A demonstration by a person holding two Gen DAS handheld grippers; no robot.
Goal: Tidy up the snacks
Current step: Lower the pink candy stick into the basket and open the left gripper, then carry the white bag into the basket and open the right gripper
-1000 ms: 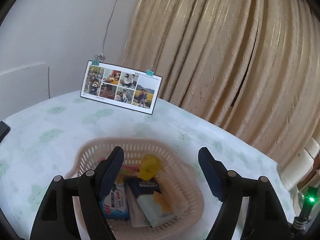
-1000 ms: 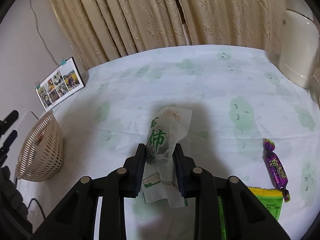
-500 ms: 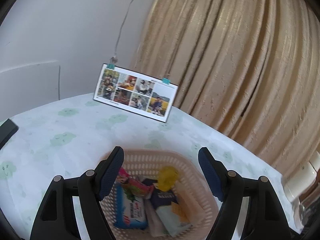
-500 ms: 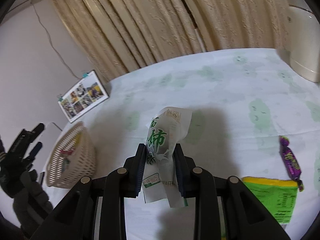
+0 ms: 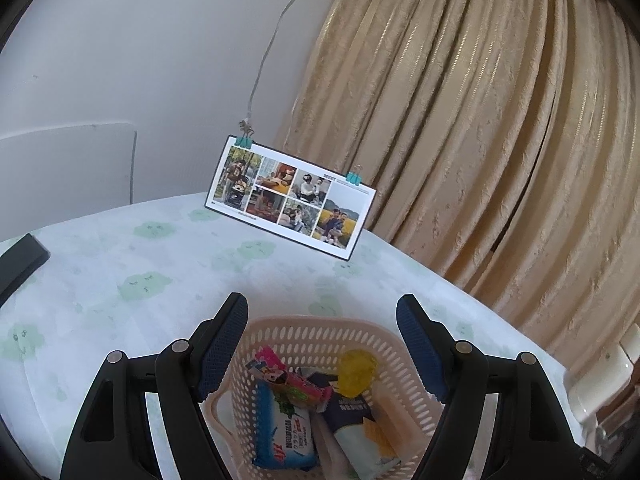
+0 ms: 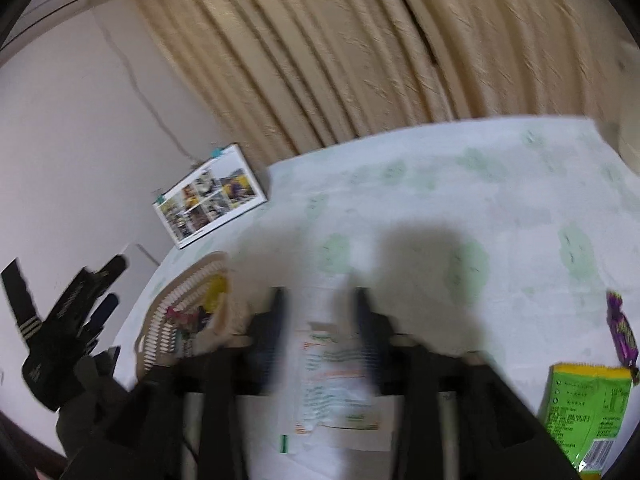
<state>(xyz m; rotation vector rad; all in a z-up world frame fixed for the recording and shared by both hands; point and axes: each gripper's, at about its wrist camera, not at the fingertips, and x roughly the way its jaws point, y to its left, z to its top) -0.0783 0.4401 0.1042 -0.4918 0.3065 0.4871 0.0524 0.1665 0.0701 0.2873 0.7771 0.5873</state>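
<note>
Right wrist view: our right gripper [image 6: 320, 300] pinches a crinkly white packet [image 6: 334, 372]; our left gripper [image 5: 320, 340] gapes over a perforated plastic basket [image 5: 320, 326].

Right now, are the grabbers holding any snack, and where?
The right gripper pinches the white snack packet by its sides. The left gripper holds nothing.

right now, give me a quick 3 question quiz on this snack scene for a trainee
1. True or false: the left gripper is shut on a snack.
2. What does the right gripper hold? A) purple candy B) white packet C) yellow jelly cup
3. Fill in: the yellow jelly cup lies in the ____.

Key:
1. False: its jaws stand open above the basket, holding nothing.
2. B: the white packet sits between its jaws; the purple candy lies on the table.
3. basket
</note>
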